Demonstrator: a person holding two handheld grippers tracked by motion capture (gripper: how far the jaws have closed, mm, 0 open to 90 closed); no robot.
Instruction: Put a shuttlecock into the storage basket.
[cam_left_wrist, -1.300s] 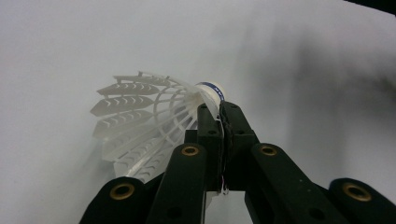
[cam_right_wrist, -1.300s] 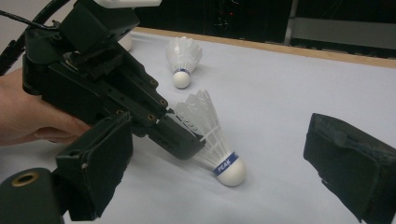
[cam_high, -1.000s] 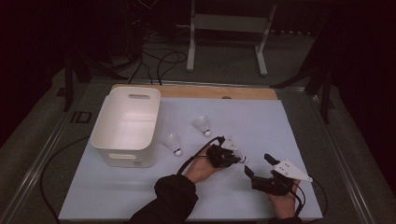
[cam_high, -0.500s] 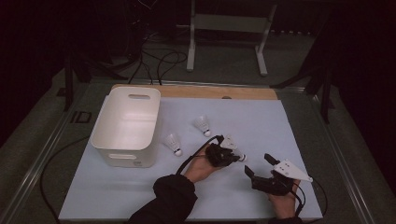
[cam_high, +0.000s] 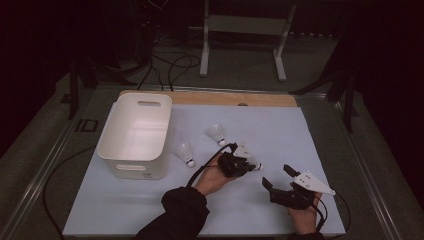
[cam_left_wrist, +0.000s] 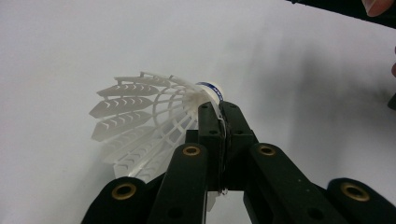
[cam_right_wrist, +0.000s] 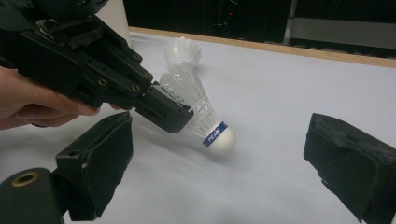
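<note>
Right gripper view shows the shuttlecock (cam_right_wrist: 205, 126) pinched by the left gripper (cam_high: 248, 164) fingers, cork touching the tabletop (cam_high: 300, 135). Right gripper (cam_high: 279, 177) fingers are spread, empty. Two shuttlecocks (cam_high: 186, 154) lie left near the white bin (cam_high: 136, 135), apparently uncollected

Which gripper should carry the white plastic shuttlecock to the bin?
Left. The left gripper is shut on the white plastic shuttlecock and nearer the white plastic bin; the right gripper is open.
</note>
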